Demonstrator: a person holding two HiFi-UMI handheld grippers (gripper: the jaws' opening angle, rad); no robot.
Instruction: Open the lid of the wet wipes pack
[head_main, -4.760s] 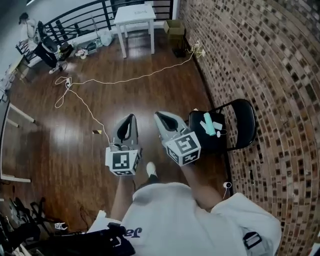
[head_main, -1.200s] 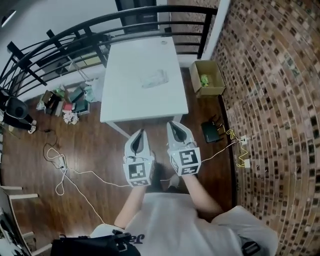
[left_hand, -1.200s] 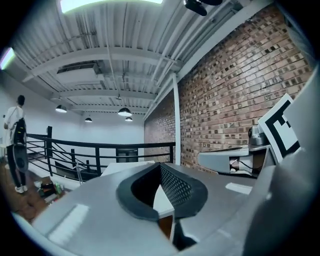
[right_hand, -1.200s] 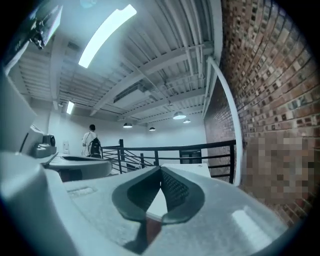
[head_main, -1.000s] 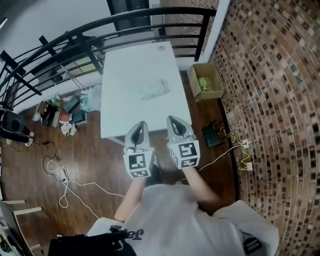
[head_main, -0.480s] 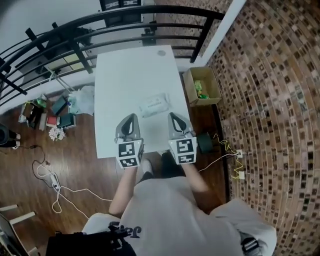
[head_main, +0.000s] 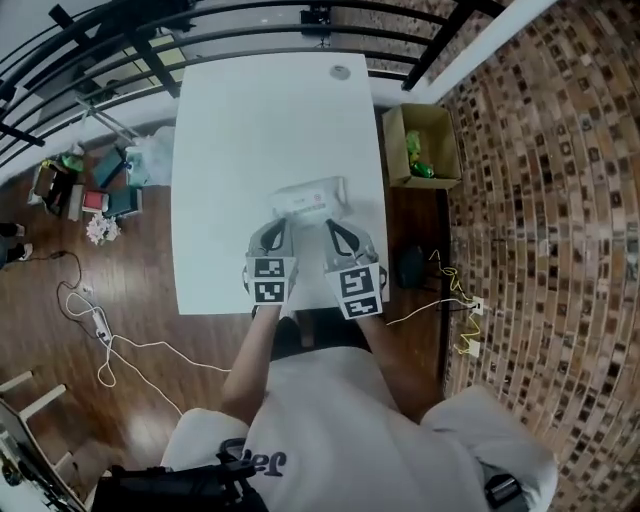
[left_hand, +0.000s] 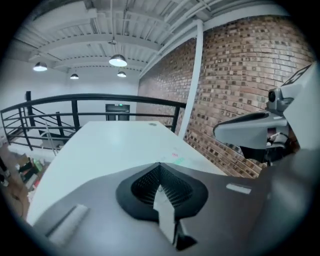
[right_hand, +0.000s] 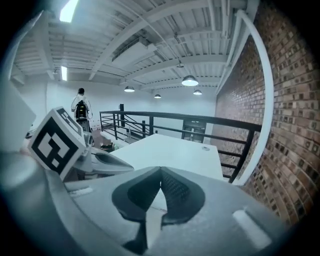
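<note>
The wet wipes pack (head_main: 311, 197), white and flat, lies near the middle of the white table (head_main: 230, 140), its lid down. Both grippers hover side by side just short of its near edge. My left gripper (head_main: 274, 225) is shut and empty at the pack's left end. My right gripper (head_main: 331, 225) is shut and empty at its right end. In the left gripper view the shut jaws (left_hand: 160, 166) hide most of the pack (left_hand: 179, 159); only a strip with pink and green print shows. The right gripper view shows its shut jaws (right_hand: 161, 171) over the bare tabletop (right_hand: 175, 150).
A small round item (head_main: 340, 72) sits at the table's far end. A black railing (head_main: 100, 30) runs behind the table. A cardboard box (head_main: 425, 145) and a brick wall (head_main: 540, 200) are at the right. Clutter (head_main: 90, 190) and cables (head_main: 100, 330) lie on the floor at the left.
Both grippers have come forward and down over the table's near half, up to the pack's near edge. The table and pack now sit closer below. The jaws stayed shut.
</note>
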